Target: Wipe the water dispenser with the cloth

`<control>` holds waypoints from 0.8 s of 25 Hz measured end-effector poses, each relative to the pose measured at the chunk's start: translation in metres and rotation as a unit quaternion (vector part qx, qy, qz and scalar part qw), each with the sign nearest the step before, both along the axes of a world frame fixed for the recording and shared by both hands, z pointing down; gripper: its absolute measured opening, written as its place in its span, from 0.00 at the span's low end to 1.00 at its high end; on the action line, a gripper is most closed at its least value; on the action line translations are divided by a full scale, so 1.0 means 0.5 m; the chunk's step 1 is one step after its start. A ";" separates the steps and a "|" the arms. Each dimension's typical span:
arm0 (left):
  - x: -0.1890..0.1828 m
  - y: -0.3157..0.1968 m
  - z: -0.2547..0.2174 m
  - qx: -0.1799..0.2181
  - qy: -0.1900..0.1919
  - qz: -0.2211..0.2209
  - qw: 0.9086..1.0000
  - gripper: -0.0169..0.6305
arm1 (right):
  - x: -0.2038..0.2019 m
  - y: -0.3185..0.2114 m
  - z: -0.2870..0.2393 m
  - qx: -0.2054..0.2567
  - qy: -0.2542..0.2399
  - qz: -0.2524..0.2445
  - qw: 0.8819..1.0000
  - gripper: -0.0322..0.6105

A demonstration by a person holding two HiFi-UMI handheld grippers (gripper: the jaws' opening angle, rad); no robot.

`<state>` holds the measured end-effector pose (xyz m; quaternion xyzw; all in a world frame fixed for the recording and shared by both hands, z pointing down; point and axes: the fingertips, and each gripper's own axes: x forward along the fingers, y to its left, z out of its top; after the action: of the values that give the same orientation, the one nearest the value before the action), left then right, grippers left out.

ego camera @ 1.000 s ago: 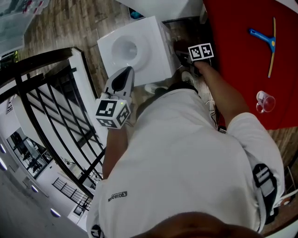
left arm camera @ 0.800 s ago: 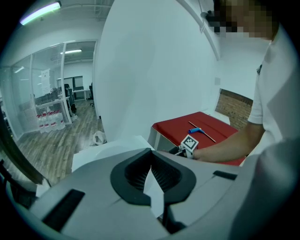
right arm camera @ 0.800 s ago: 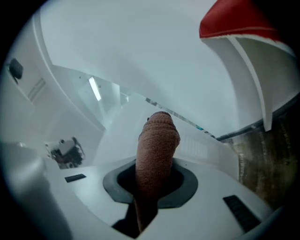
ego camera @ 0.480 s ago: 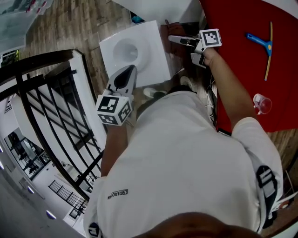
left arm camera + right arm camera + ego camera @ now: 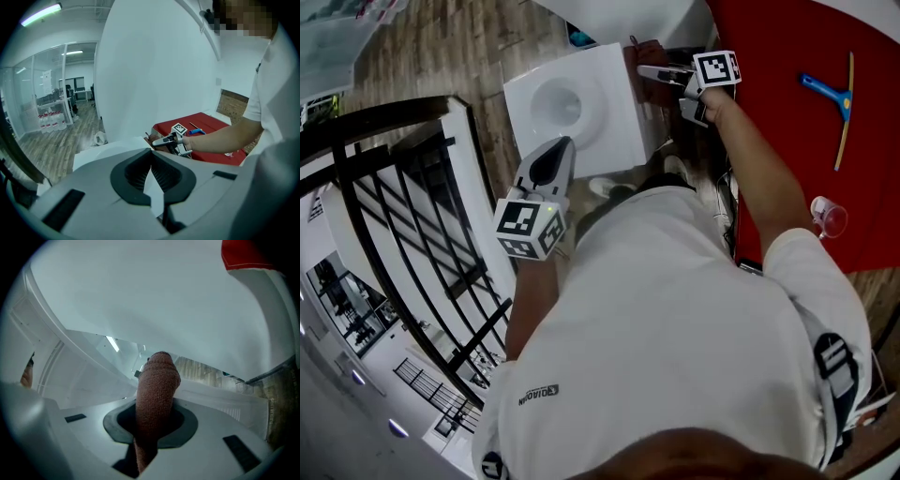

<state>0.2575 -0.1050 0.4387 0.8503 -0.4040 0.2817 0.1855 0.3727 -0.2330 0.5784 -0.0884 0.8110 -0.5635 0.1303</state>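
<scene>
The white water dispenser (image 5: 581,112) stands below me, its square top with a round dish facing up. My right gripper (image 5: 645,71) is shut on a reddish-brown cloth (image 5: 639,52) and holds it at the dispenser's far right top edge. In the right gripper view the cloth (image 5: 157,380) sticks up between the jaws toward a white surface. My left gripper (image 5: 560,143) hovers by the near edge of the dispenser top, jaws together with nothing in them. The left gripper view shows the dispenser top (image 5: 108,149) past the jaws and the right gripper (image 5: 154,141) beyond.
A red-covered table (image 5: 769,141) lies to the right, with a blue-handled squeegee (image 5: 830,89) and a clear cup (image 5: 828,217) on it. A black metal railing (image 5: 394,187) runs along the left. The person's white-shirted body (image 5: 675,337) fills the lower view over a wood floor.
The right gripper rose with the cloth from the dispenser's right side up to its far right top edge. The left gripper stayed almost still.
</scene>
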 end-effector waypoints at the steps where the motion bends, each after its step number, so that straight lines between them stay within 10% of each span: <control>1: -0.004 0.000 0.001 0.000 0.000 -0.003 1.000 0.01 | -0.001 -0.003 0.009 -0.001 0.000 0.004 1.000 0.15; 20: -0.059 0.041 -0.007 -0.005 -0.013 -0.050 0.999 0.01 | 0.006 -0.021 0.249 -0.083 0.141 0.054 0.985 0.15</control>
<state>0.2280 -0.0846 0.4354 0.8245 -0.4464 0.2855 0.1985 0.3755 -0.2434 0.7026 -0.2211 0.7657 -0.6029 0.0365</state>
